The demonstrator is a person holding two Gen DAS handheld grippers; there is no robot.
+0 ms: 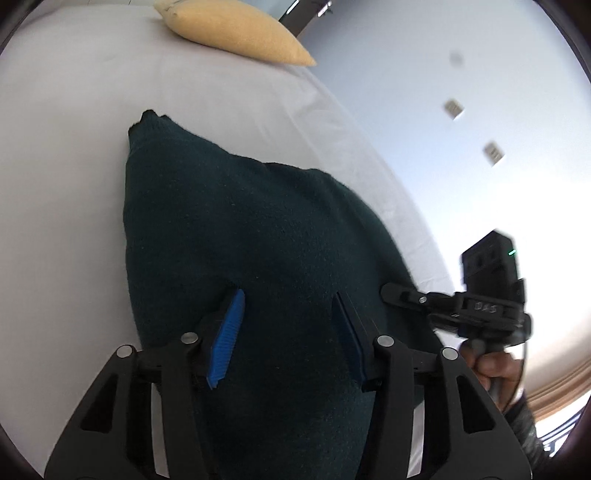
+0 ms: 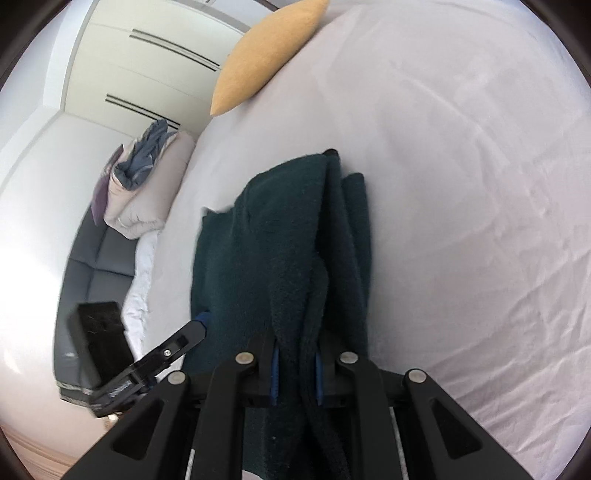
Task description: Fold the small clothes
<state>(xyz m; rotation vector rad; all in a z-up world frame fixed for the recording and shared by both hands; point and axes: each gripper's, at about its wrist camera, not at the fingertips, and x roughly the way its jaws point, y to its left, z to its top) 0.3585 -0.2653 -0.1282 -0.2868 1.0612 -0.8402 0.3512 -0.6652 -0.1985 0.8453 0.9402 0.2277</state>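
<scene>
Right gripper [image 2: 295,373] pinching sweater [image 2: 280,236] edge, left gripper [image 1: 288,332] spread

The dark green sweater [image 1: 258,236] is fuzzy, matt knit. The white bedsheet [image 2: 461,184] is smooth, lightly creased cloth. The yellow pillow [image 1: 236,29] looks nubbly. The left gripper [image 1: 288,332] is matt black plastic with ribbed blue pads [image 1: 227,339], perhaps rubber, and shiny metal pins.

I see a plain dark green garment [image 1: 240,229] on the bed's white sheet [image 1: 66,147], and a mustard-yellow pillow [image 1: 236,29] at its far edge. My fingers [image 1: 225,339] are black with blue pads. A grey-blue cloth [image 2: 147,155] lies on pale pink bedding [image 2: 144,199].
</scene>
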